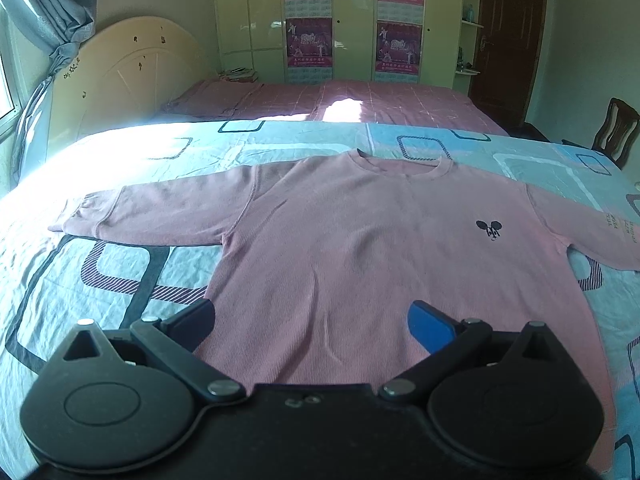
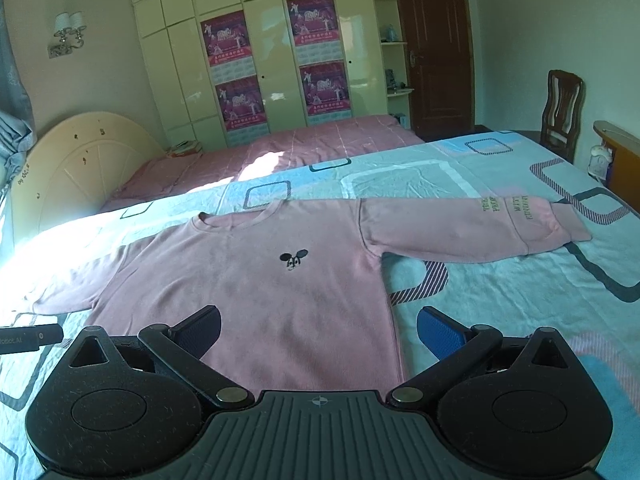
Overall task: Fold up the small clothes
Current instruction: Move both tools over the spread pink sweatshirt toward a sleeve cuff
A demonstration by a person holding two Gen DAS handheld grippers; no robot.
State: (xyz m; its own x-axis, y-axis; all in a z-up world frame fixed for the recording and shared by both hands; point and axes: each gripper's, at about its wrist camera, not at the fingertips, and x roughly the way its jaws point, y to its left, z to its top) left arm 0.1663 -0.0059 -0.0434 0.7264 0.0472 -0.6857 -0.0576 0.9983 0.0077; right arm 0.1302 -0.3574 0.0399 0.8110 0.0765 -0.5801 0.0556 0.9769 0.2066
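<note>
Both sets of jaws spread over the flat pink sweatshirt (image 1: 360,248), so take your left gripper (image 1: 311,322) toward ten o'clock and pinch that sleeve (image 1: 160,212) cleanly.

Pink sweatshirt (image 1: 360,240), black mouse emblem (image 1: 489,229); light-blue bedsheet (image 2: 500,280), striped rounded squares; pink checked bedspread (image 1: 360,100); magenta posters (image 2: 276,60).
</note>
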